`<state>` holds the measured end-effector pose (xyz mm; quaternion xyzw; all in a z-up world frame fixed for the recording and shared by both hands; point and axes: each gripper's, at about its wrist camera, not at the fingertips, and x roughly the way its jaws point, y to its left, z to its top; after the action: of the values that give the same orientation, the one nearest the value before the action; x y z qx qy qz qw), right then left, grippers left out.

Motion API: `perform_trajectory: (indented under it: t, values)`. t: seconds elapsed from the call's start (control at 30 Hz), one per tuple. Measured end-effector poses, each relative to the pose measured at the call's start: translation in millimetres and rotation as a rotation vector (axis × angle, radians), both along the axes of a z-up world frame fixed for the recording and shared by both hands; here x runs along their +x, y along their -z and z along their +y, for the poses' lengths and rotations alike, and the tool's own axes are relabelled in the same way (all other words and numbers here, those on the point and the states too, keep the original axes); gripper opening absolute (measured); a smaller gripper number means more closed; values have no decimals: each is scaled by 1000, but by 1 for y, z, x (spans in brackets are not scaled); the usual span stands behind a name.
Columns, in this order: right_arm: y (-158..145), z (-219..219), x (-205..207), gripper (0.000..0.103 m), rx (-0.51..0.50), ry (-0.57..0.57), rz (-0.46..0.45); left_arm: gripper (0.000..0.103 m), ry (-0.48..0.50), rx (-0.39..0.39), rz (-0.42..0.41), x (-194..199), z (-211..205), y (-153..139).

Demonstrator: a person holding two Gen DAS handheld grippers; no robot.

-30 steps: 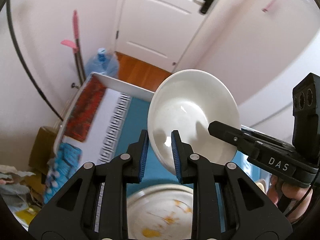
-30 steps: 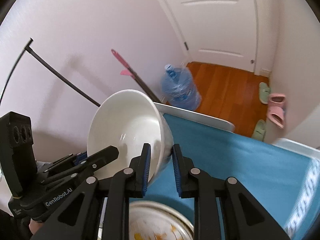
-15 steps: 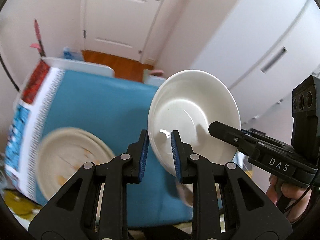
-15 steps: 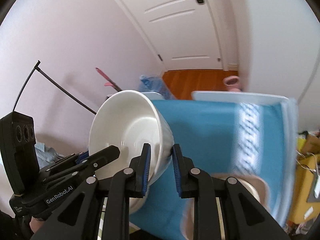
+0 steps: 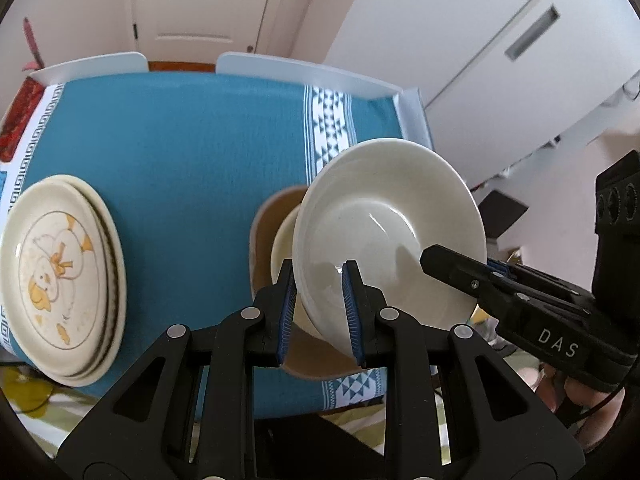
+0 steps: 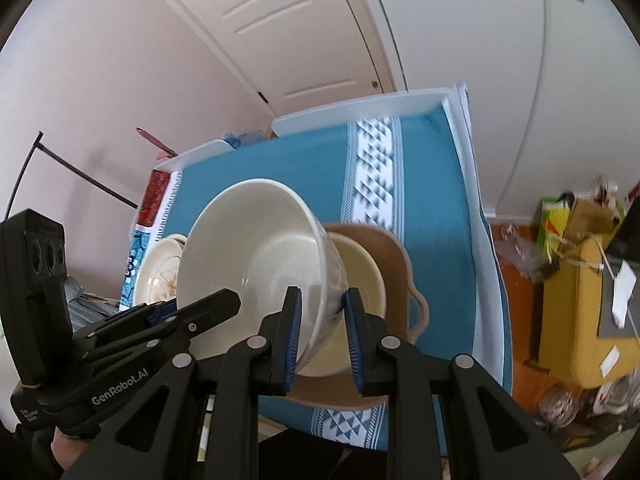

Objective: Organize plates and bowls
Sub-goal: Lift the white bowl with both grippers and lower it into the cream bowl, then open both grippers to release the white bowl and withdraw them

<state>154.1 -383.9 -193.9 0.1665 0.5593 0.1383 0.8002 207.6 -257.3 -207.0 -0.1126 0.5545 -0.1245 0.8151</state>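
Currently, your holdings, claw outward:

Left claw (image 5: 320,304): nearly closed, blue pads pinching the near rim of the plain white glazed ceramic bowl (image 5: 384,236), one pad inside the wall, one outside.

Right claw (image 6: 320,328): likewise nearly closed on the opposite side of the same bowl's rim. You carry it between both claws, tilted, mouth turned toward the left camera, in the air above the table.

Bowl, handling: judged stiff, fairly heavy for a rim pinch, slick with glaze and breakable. Keep both grips on the rim, well apart; a one-sided hold would likely let it swing or slip. Set it down gently, since ceramic on ceramic chips.

Directly beneath: a cream bowl (image 6: 360,276) sitting in a brown ceramic dish with side handles (image 6: 400,280). This looks like the nesting spot. Whether the white bowl's foot already touches the cream one, you cannot tell.

Further out: a stack of cream plates with a yellow duck drawing (image 5: 56,276), well to the left, close to the table's near edge.

Table (image 5: 192,148): covered in teal cloth with white patterned bands, and mostly bare beyond the dishes. The brown dish sits near the front edge, so keep your lowering vertical, not toward yourself.
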Motion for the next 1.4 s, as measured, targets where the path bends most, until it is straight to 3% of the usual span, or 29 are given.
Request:
perform_trajectory:
  t: [0.6,1.0,1.4]
  values:
    - [30,6,0,20,-102,-26,29,20,100,207,34,16,-22,25]
    - [32,12,-2,20,-150,-51,23,20,118,276,20,20,-28,27]
    - [28,13,-4,20,-154,-52,21,20,108,262,26,19,-26,26]
